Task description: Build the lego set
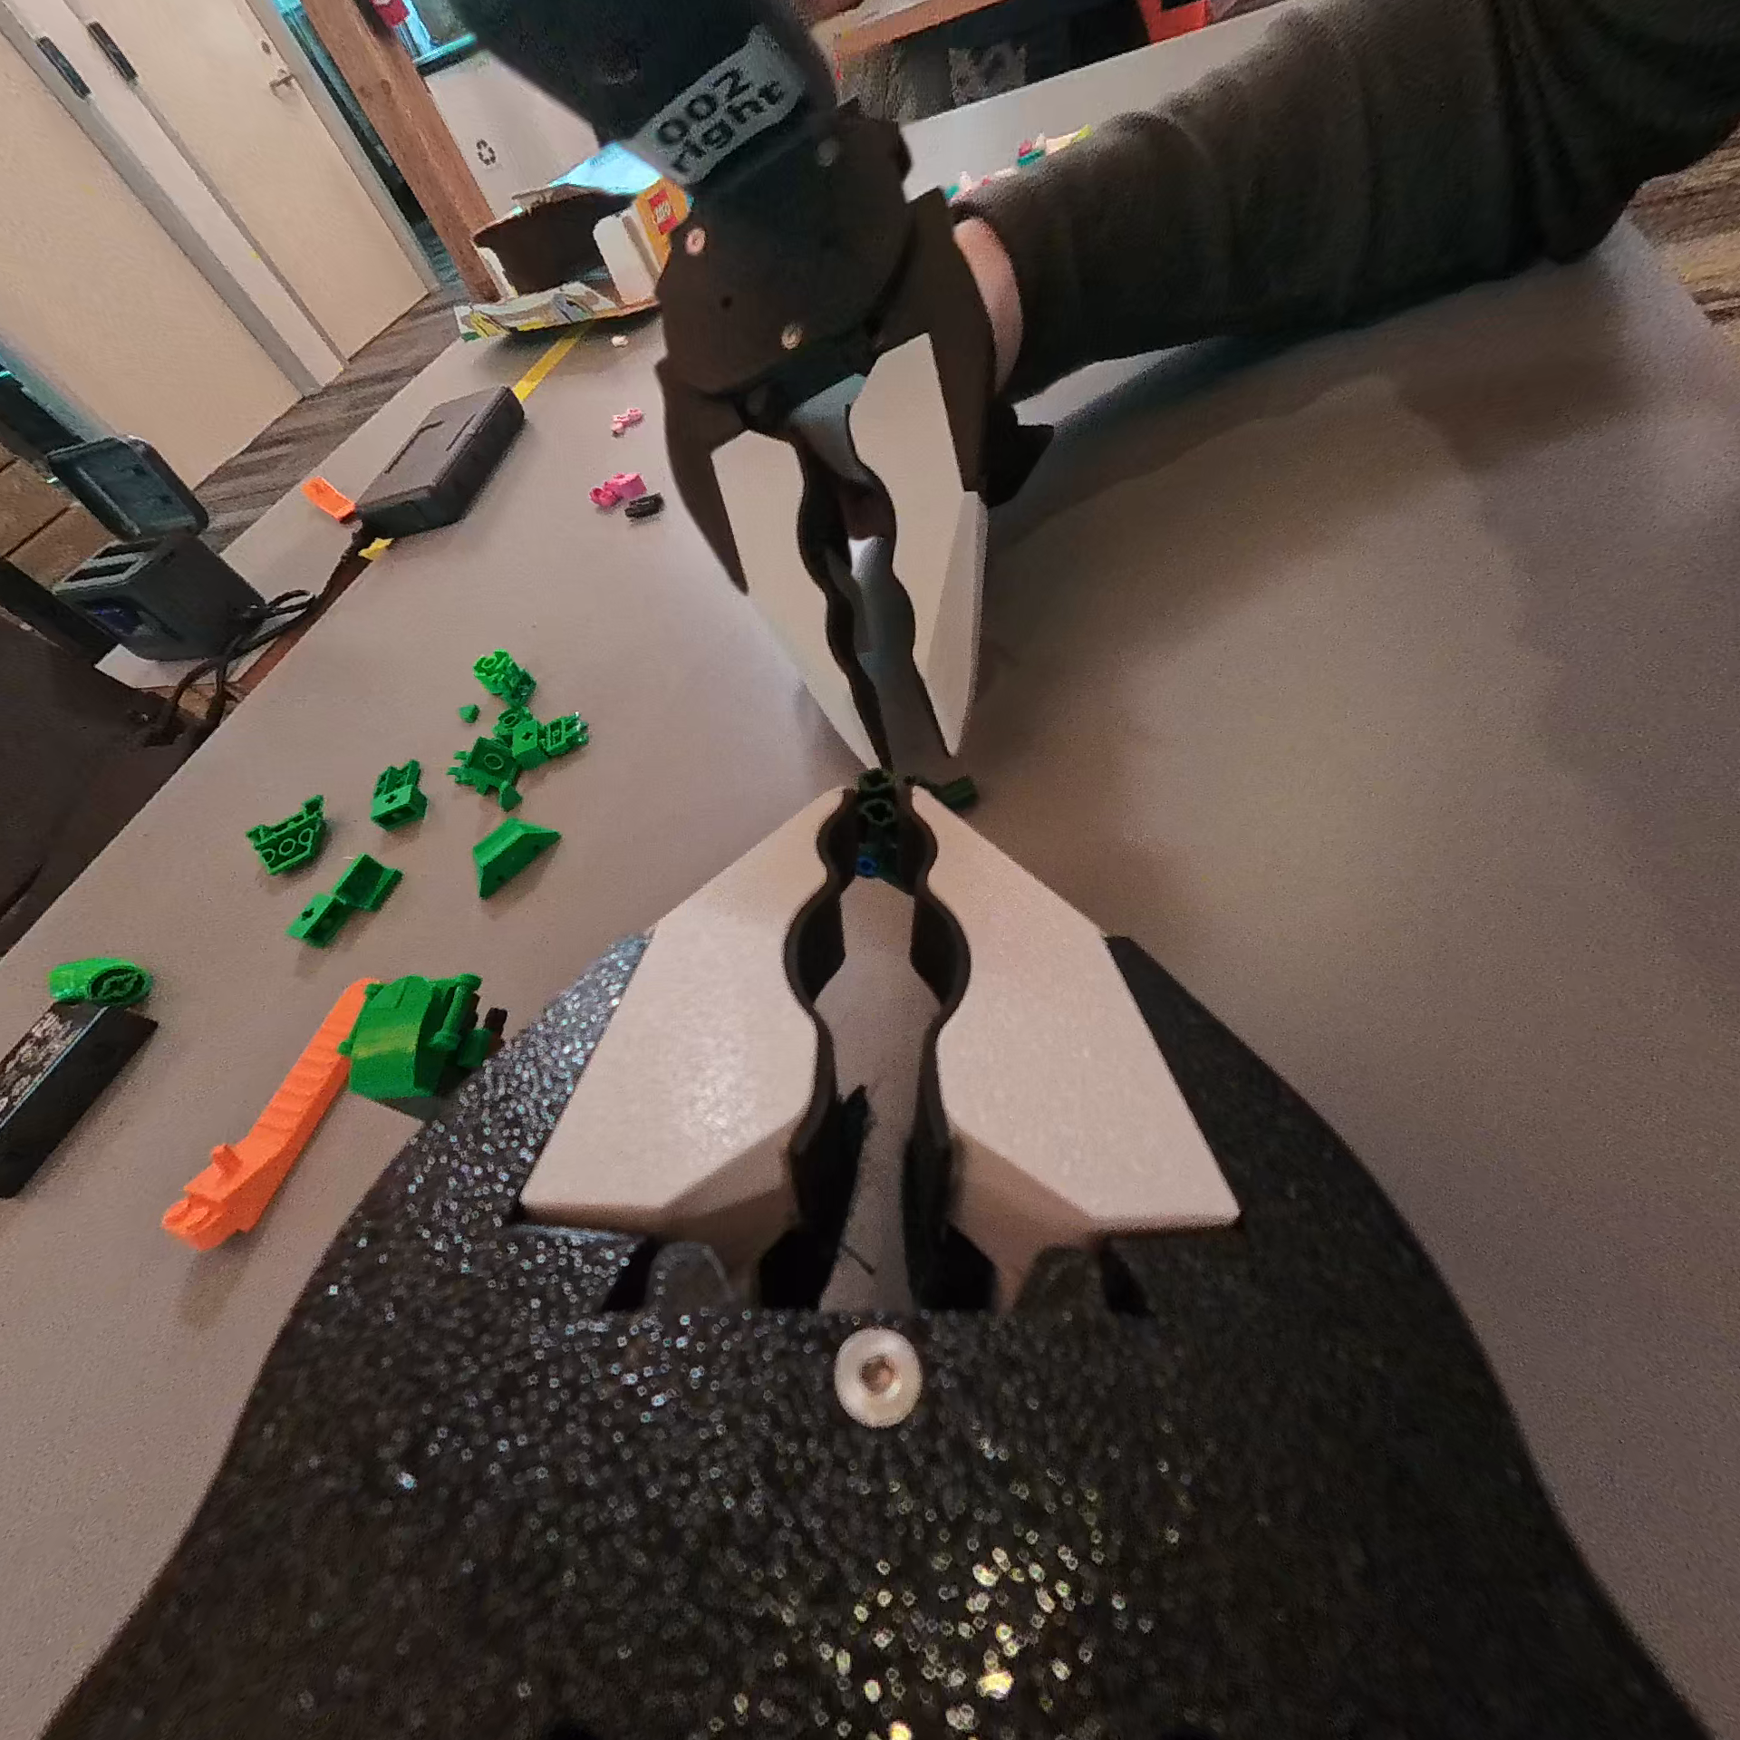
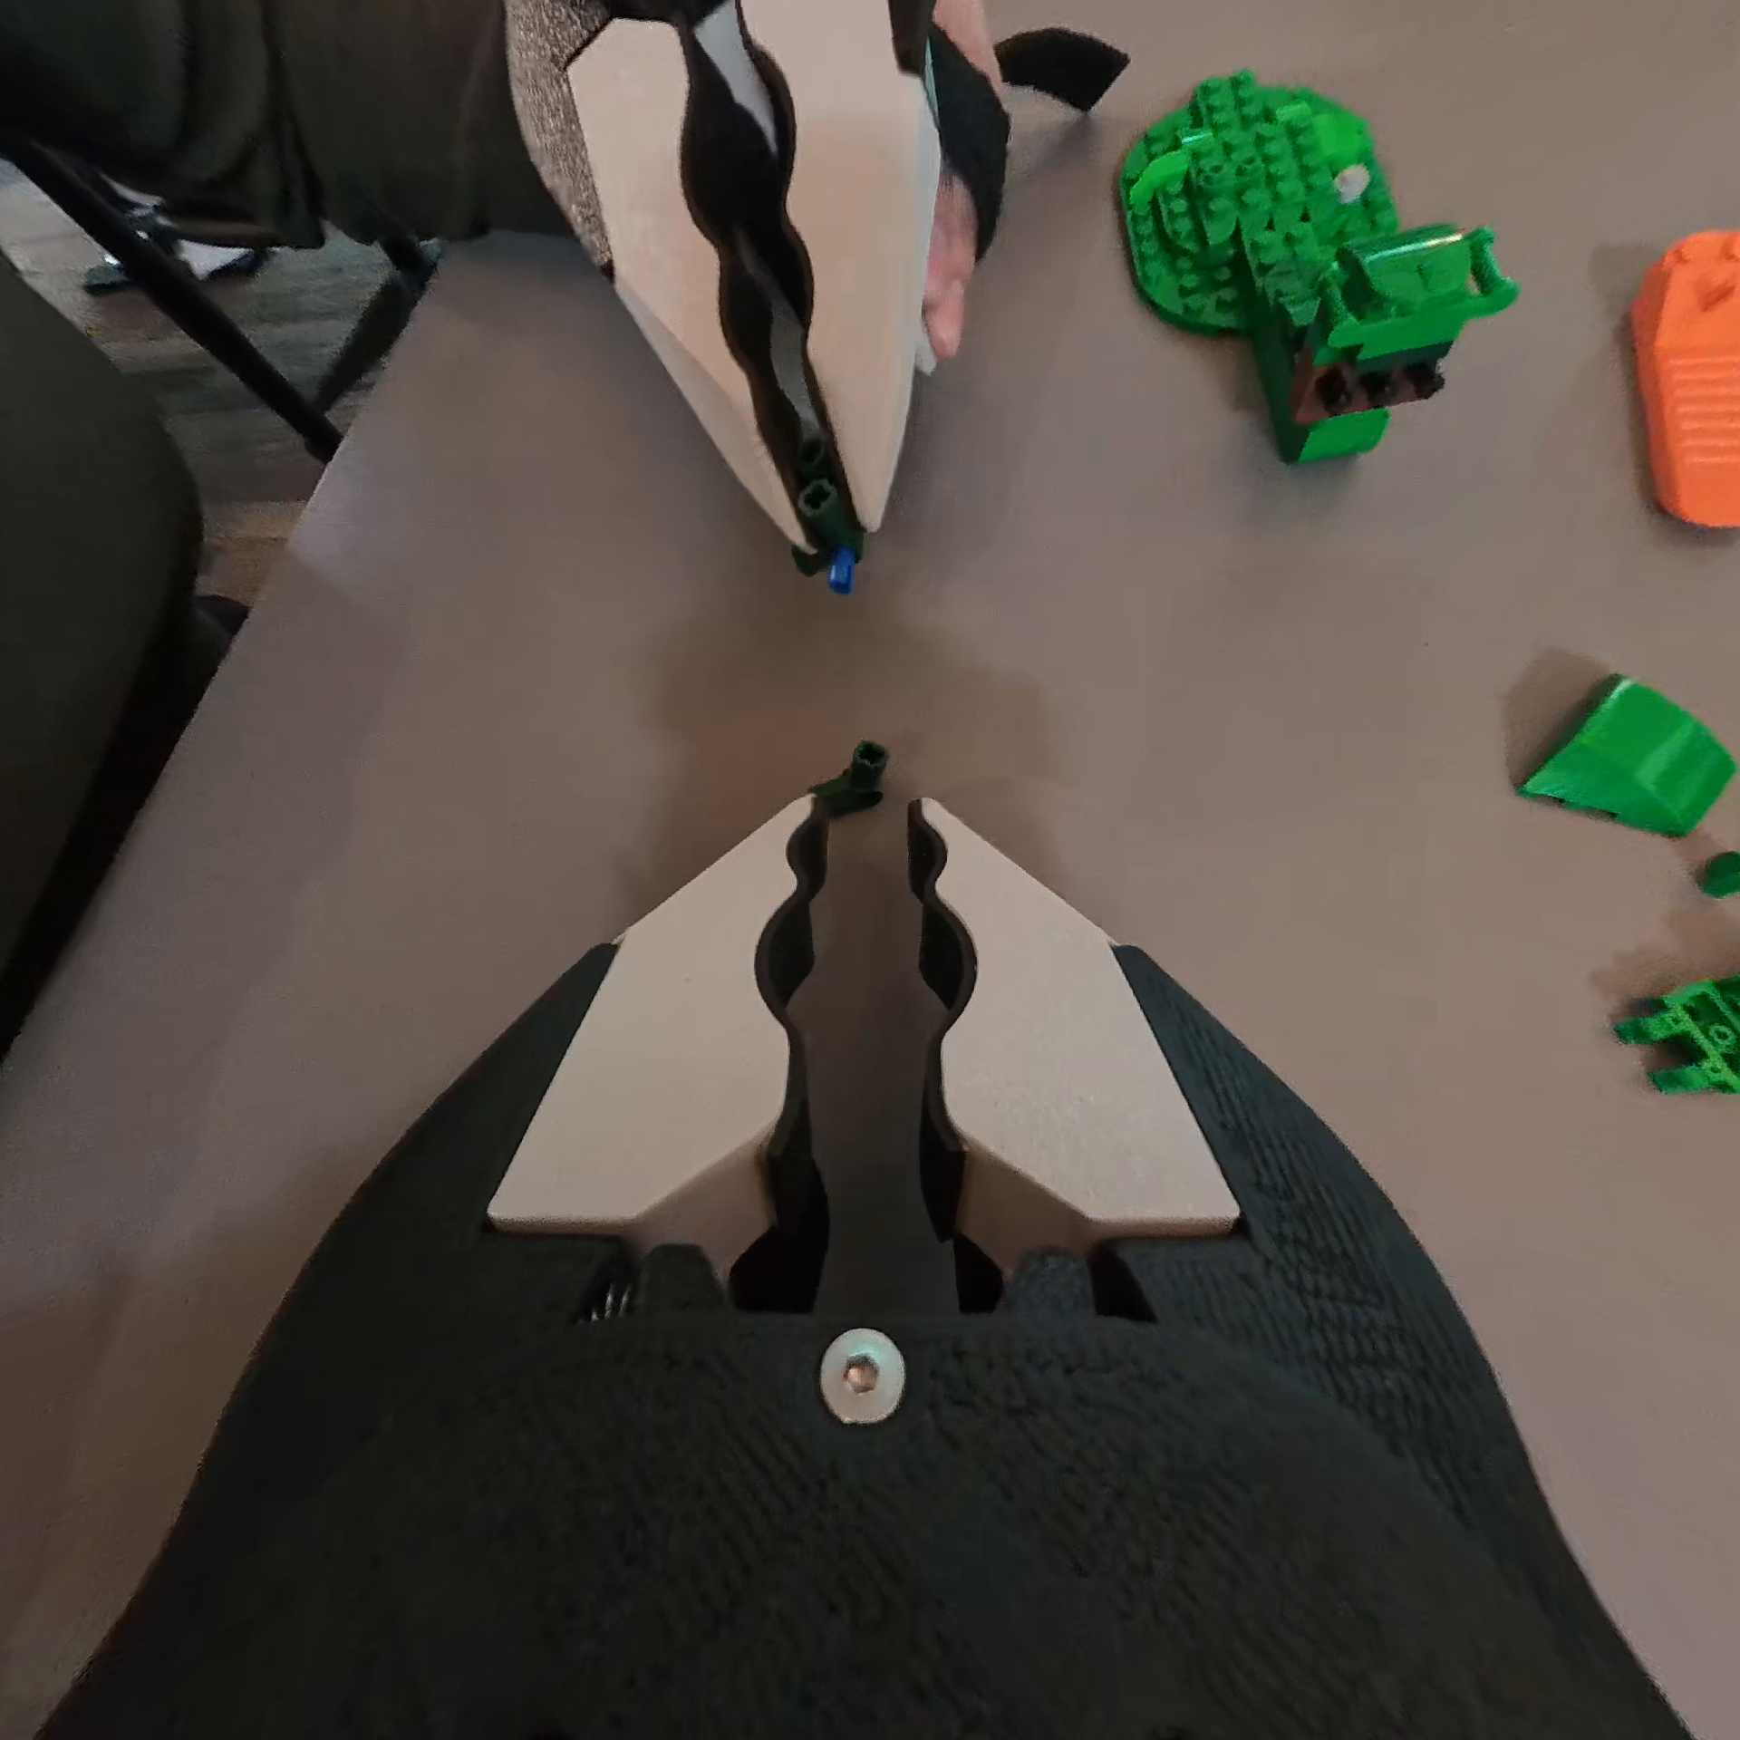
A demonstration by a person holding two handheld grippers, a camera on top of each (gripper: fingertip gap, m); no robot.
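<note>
A dark green connector piece point(image 2: 817, 490) is clamped between the nearly closed fingers of the left gripper point(image 2: 833, 541), seen at the upper centre of the right wrist view, with a blue pin point(image 2: 843, 571) projecting from its tip. In the left wrist view the same piece point(image 1: 878, 800) sits at the fingertips in the middle of the frame.

The right gripper point(image 2: 861, 805) is parted by a narrow gap and nothing is pinched in it. A small dark green angled piece point(image 2: 855, 780) lies on the grey table point(image 2: 1224, 612) just ahead of it, touching or almost touching the tip of the finger on the frame's left; which of the two cannot be told.

The step in hand appears to be the pick-up of this small piece so that it can be mated with the blue pin. It would be done well if the right gripper were shifted slightly toward the frame's left, so that the piece is centred in the gap, and closed gently across its body, leaving its open socket free. The piece is light and would probably be flicked away by a one-sided touch.

The green partial build point(image 2: 1299, 254) sits in the upper right, beside an orange brick separator point(image 2: 1695, 377). Loose green bricks point(image 1: 490, 744) are scattered at the left of the left wrist view.
</note>
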